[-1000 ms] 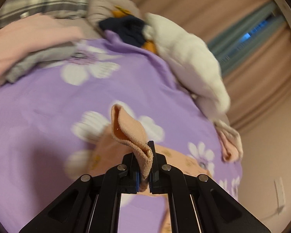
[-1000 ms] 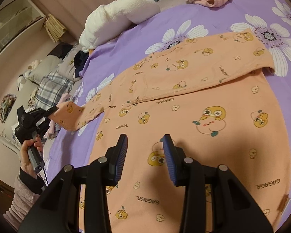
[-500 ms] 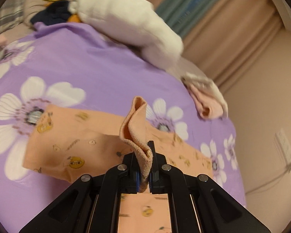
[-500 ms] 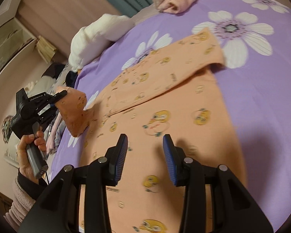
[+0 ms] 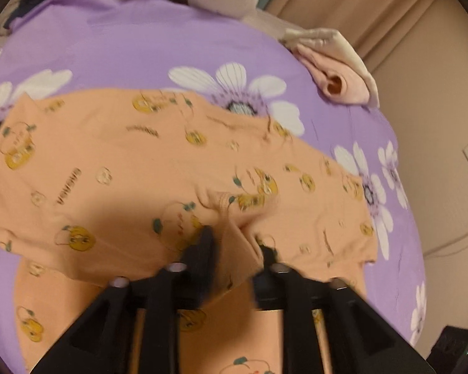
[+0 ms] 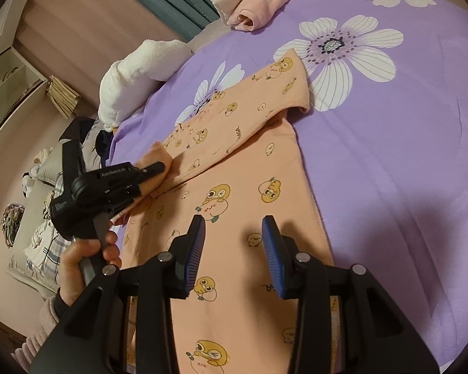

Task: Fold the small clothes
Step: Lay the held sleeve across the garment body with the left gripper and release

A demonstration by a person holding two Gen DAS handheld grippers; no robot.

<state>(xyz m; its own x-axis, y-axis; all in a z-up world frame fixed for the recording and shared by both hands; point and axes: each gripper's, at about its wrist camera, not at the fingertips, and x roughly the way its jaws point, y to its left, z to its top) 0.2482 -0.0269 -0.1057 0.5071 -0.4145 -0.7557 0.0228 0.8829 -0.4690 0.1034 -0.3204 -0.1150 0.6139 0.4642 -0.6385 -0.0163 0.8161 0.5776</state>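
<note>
Leftmost, seen from the right wrist: hand on a black handle, left of the shirt, carrying the left gripper over the shirt's left edge. Jaws opening, with the sleeve cuff lying loose between them, no longer pinched. Across the shirt: orange, printed with yellow cartoon figures, spread flat on the purple flowered bedspread, one sleeve folded over its upper part. Just above the shirt's lower half, nearest the camera: right gripper, blue pads parted with a clear gap, nothing between them, hovering without touching cloth. Beyond the shirt, at the far bed edge: white pillow and a pink and cream folded pile.
</note>
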